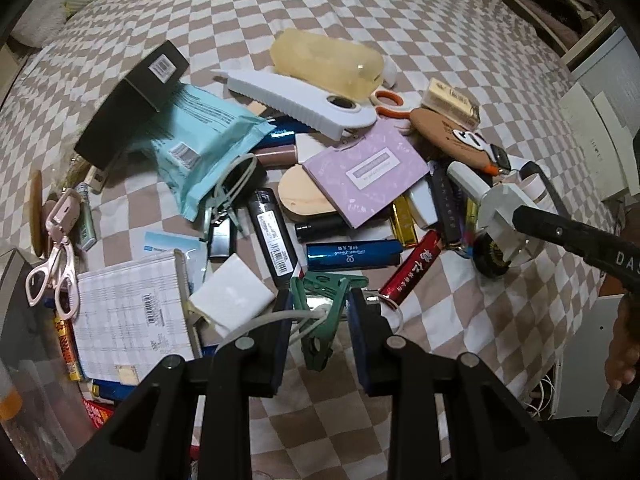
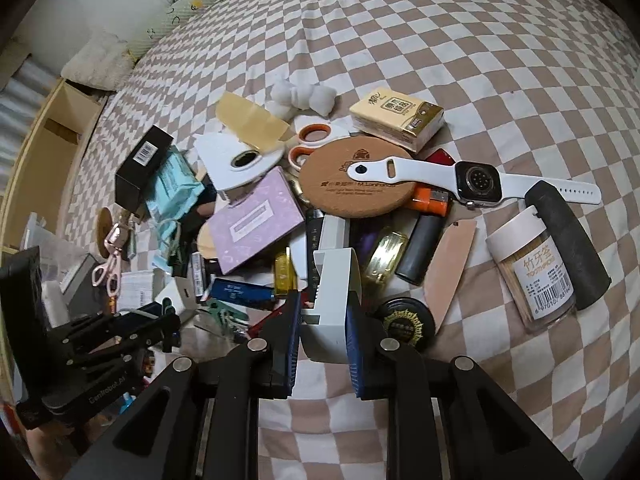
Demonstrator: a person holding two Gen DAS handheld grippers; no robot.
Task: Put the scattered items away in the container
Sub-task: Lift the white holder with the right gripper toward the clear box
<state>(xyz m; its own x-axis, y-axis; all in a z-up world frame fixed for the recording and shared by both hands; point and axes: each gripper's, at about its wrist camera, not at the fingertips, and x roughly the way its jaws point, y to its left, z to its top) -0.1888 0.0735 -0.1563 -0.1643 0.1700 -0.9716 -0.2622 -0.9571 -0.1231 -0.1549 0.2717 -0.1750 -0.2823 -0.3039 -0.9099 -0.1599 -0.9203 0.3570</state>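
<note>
The left gripper (image 1: 320, 344) is clamped on a green clip (image 1: 320, 316), a white cord looped across its near end, held above the checked bedspread (image 1: 460, 320). The right gripper (image 2: 324, 320) is clamped on a white block (image 2: 332, 300), its blue pads pressed to both sides. Just beyond the green clip lie a blue lighter (image 1: 352, 256) and a red lighter (image 1: 412, 268), with a black barcoded tube (image 1: 274, 236) to the left of the blue one. Left of the clip sit a white eraser (image 1: 232, 292) and a gridded notepad (image 1: 132, 316), and past the notepad a pair of pink scissors (image 1: 56, 272). Further from the clip a purple booklet (image 1: 368, 172) rests on the heap, then a teal pouch (image 1: 200, 136) under a black box (image 1: 132, 108), and a white comb (image 1: 296, 100). In the right view a round cork coaster (image 2: 360, 180) carries a white watch (image 2: 476, 180), with a toothpick jar (image 2: 532, 272) well to its right. At the left edge beside the notepad shows the clear rim of a container (image 1: 24, 400), only partly in view
</note>
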